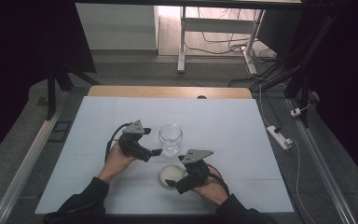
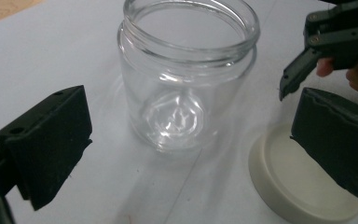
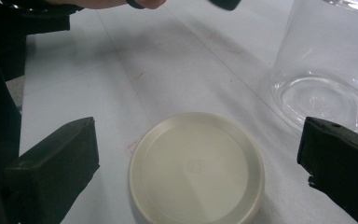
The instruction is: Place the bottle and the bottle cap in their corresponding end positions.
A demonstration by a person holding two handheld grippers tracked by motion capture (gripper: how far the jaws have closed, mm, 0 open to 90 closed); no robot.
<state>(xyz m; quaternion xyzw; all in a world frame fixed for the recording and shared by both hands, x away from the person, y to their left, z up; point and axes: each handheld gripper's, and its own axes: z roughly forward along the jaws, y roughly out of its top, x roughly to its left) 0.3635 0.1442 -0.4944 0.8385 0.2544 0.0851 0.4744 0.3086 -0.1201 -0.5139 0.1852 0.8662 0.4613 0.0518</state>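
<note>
From above, an open glass jar (image 1: 170, 138) stands mid-tabletop (image 1: 242, 130), its cream lid (image 1: 172, 175) lying just nearer; capping looks like the job. Left gripper view: left tool (image 2: 186, 140) spread wide, empty, lined up on the jar. Right gripper view: right tool (image 3: 198, 161) gaping astride the lid, touching nothing; next it must close.
</note>
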